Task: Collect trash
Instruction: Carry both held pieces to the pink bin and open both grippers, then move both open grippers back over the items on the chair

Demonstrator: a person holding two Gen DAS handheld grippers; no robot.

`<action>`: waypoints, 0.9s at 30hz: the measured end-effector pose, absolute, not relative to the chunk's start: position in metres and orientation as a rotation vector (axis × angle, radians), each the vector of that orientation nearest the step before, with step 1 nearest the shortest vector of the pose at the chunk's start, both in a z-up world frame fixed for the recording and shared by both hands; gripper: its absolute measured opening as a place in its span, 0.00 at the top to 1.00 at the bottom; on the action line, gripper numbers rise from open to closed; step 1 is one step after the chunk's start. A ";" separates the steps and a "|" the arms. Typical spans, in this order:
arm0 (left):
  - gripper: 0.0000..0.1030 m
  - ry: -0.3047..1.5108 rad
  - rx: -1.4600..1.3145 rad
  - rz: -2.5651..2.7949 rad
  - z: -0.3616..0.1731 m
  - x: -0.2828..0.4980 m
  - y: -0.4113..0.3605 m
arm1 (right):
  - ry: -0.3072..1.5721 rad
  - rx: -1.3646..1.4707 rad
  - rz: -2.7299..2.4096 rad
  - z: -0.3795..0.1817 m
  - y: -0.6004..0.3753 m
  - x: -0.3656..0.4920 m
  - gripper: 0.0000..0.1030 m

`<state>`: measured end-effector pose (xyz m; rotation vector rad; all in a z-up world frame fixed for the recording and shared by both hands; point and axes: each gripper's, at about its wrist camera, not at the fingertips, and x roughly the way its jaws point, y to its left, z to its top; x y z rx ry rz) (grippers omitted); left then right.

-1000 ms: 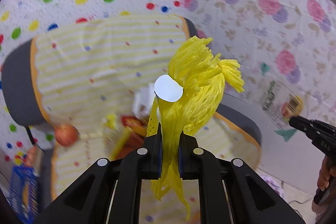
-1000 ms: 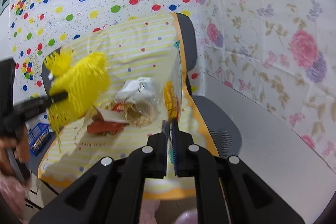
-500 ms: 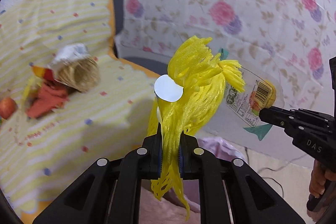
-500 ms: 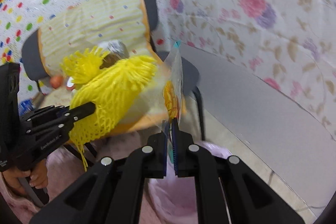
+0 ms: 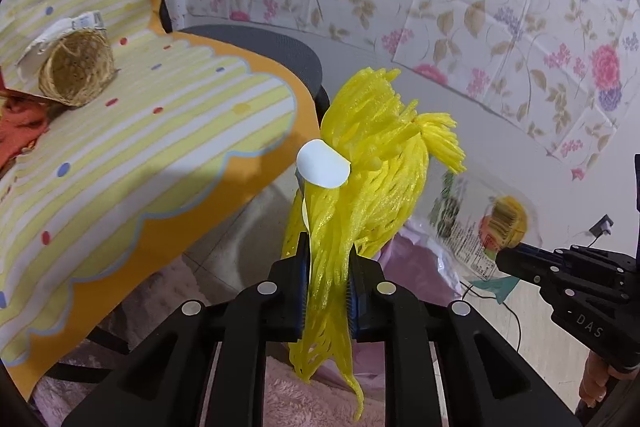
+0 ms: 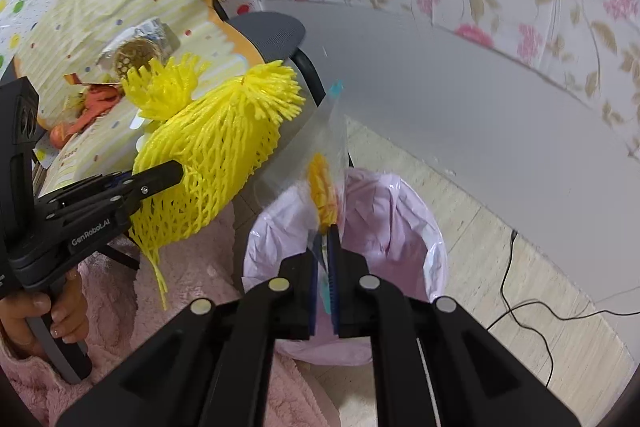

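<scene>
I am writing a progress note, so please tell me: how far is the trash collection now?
Done: nothing visible inside the pink-lined bin yet. In hand: the left gripper, its jaws opening, has the yellow foam net between them; the right gripper pinches a clear plastic wrapper over the bin. Left: a straw nest and orange scraps on the chair.

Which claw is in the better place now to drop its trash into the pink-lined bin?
Probably the right claw: its clear wrapper hangs over the bin. The left claw, opening around the yellow net, is beside the bin.
</scene>
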<state>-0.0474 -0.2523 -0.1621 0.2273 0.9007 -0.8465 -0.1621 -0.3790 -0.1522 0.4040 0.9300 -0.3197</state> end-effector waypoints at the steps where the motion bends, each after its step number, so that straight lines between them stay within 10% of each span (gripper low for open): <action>1: 0.77 0.909 0.236 -0.848 -0.165 -0.047 -0.255 | 0.939 0.413 -0.322 -0.156 -0.382 -0.160 0.93; 5: 0.66 0.936 0.257 -0.867 -0.175 -0.042 -0.268 | 0.946 0.437 -0.337 -0.165 -0.395 -0.154 0.74; 12: 0.51 0.914 0.256 -0.905 -0.168 -0.037 -0.272 | 0.913 0.419 -0.373 -0.157 -0.404 -0.158 0.72; 27: 0.50 0.776 0.181 -0.669 -0.114 -0.014 -0.162 | 0.726 0.314 -0.268 -0.092 -0.371 -0.128 0.72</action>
